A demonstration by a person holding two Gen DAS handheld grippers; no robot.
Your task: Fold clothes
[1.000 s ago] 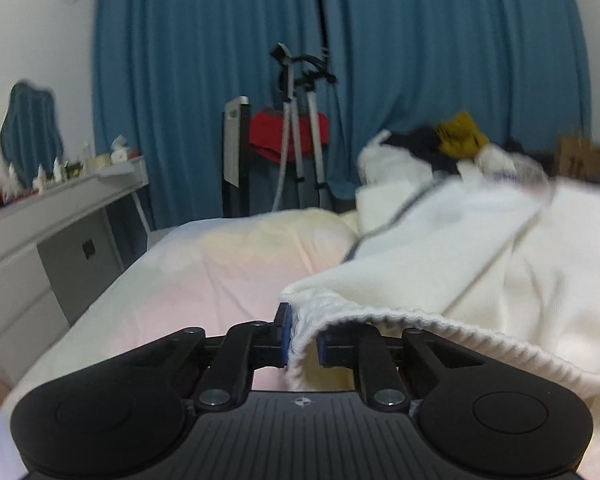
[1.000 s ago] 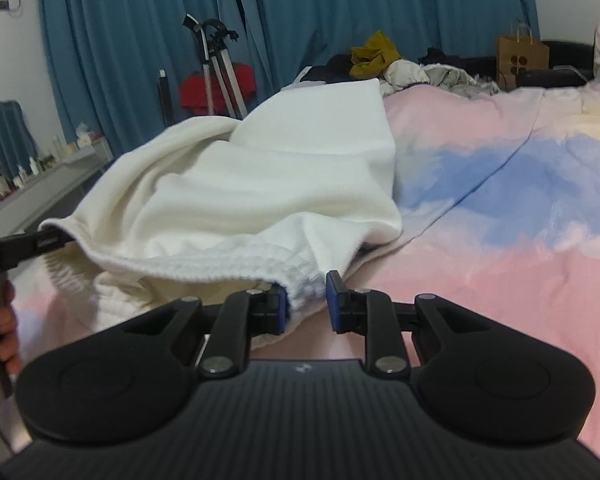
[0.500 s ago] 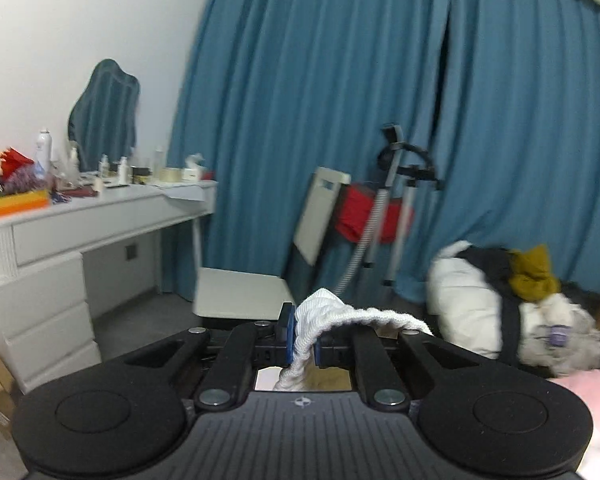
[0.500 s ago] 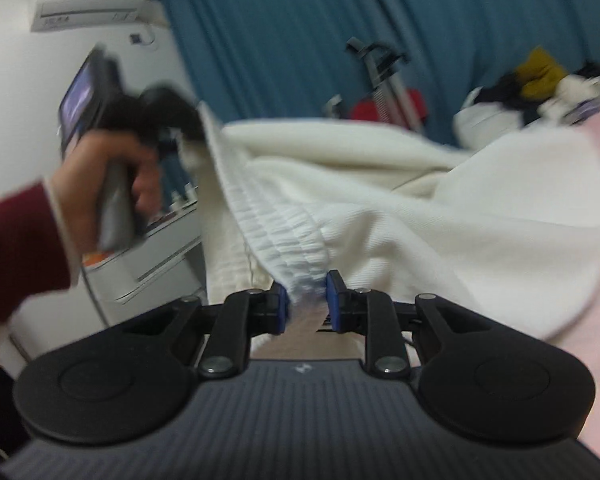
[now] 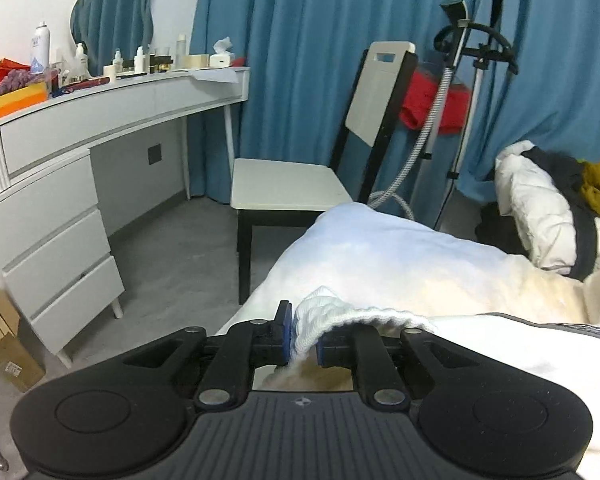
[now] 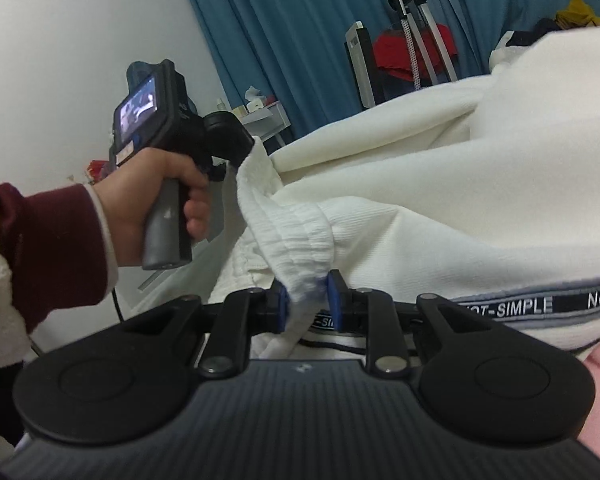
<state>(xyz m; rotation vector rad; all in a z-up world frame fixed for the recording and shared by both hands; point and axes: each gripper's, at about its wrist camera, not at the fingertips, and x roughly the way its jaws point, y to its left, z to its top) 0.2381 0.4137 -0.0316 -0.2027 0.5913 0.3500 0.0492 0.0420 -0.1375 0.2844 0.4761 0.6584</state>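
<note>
A white pair of trousers (image 6: 440,208) with a ribbed elastic waistband and a grey "NOT-SIMPLE" side stripe (image 6: 540,304) hangs between my two grippers. My left gripper (image 5: 303,334) is shut on one end of the waistband (image 5: 320,316), low over the near edge of the bed. It also shows in the right wrist view (image 6: 236,156), held in a hand at the left. My right gripper (image 6: 307,300) is shut on the other end of the waistband (image 6: 300,236). The trouser legs trail away to the right over the bed.
A white-covered bed (image 5: 400,256) lies ahead of the left gripper. A white chair (image 5: 292,188) and a grey dressing table (image 5: 80,128) with bottles stand to its left. A garment steamer (image 5: 456,80) stands by blue curtains. A clothes pile (image 5: 560,200) sits at the far right.
Both grippers lifted the waistband off the bed, then the left one came back down toward the bed edge. The trousers now hang stretched between them, stripe showing.
</note>
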